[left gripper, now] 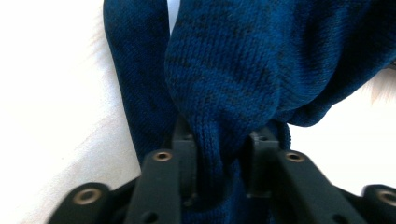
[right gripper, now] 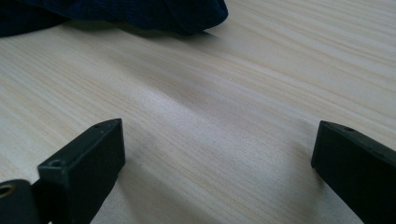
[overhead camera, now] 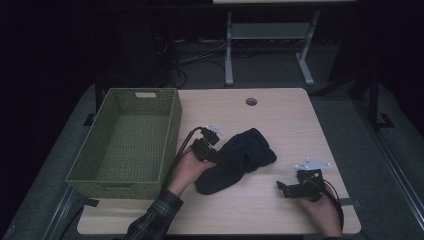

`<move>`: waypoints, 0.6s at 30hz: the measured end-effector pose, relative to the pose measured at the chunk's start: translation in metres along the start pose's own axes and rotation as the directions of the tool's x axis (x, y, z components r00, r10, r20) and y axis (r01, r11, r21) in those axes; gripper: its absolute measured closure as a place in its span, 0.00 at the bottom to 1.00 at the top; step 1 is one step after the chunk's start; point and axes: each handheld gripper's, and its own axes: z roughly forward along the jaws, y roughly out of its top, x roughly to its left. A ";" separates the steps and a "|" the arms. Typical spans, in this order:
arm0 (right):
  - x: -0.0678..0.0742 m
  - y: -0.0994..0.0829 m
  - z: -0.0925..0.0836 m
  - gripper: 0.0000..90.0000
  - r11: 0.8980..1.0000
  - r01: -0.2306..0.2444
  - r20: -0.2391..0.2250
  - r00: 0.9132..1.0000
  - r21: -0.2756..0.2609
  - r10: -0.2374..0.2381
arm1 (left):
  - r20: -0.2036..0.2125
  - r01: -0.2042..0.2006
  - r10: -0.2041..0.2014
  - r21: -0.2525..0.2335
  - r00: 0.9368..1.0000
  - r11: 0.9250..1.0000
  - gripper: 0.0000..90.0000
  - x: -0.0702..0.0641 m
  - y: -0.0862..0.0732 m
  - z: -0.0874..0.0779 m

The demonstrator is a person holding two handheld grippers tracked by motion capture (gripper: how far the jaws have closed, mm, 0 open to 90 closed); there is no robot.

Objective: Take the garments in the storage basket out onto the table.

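Note:
A dark blue knitted garment (overhead camera: pixel 245 152) lies crumpled in the middle of the wooden table (overhead camera: pixel 290 120). My left gripper (overhead camera: pixel 223 160) reaches into its left side. In the left gripper view a fold of the knit (left gripper: pixel 224 70) narrows where it runs down between the two black jaws of that gripper (left gripper: pixel 217 136), which press on it from both sides. My right gripper (overhead camera: pixel 281 188) rests low near the table's front right, jaws pointing left toward the garment. In the right gripper view its jaws (right gripper: pixel 219 128) stand wide apart over bare wood, with the garment's edge (right gripper: pixel 140 14) farther off.
A green woven basket (overhead camera: pixel 172 125) stands at the table's left edge, with nothing showing inside. A round cable hole (overhead camera: pixel 251 102) sits near the far edge. Another table's white legs (overhead camera: pixel 229 55) stand on the dark floor beyond.

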 end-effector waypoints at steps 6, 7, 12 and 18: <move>0.000 0.000 0.000 0.03 1.000 0.000 0.000 1.000 0.000 0.000 | -0.030 -0.017 0.017 -0.028 0.999 0.999 0.53 -0.008 0.000 -0.015; 0.000 0.000 0.000 0.03 1.000 0.000 0.000 1.000 0.000 0.000 | -0.035 -0.029 0.028 -0.028 0.999 0.999 0.50 -0.008 0.000 -0.018; 0.000 0.000 0.000 0.03 1.000 0.000 0.000 1.000 0.000 0.000 | -0.047 -0.043 0.039 -0.066 0.998 0.997 0.44 -0.015 0.000 -0.036; 0.000 0.000 0.000 0.03 1.000 -0.002 -0.002 1.000 0.000 0.002 | -0.061 -0.074 0.069 -0.094 0.996 0.993 0.51 -0.024 -0.006 -0.054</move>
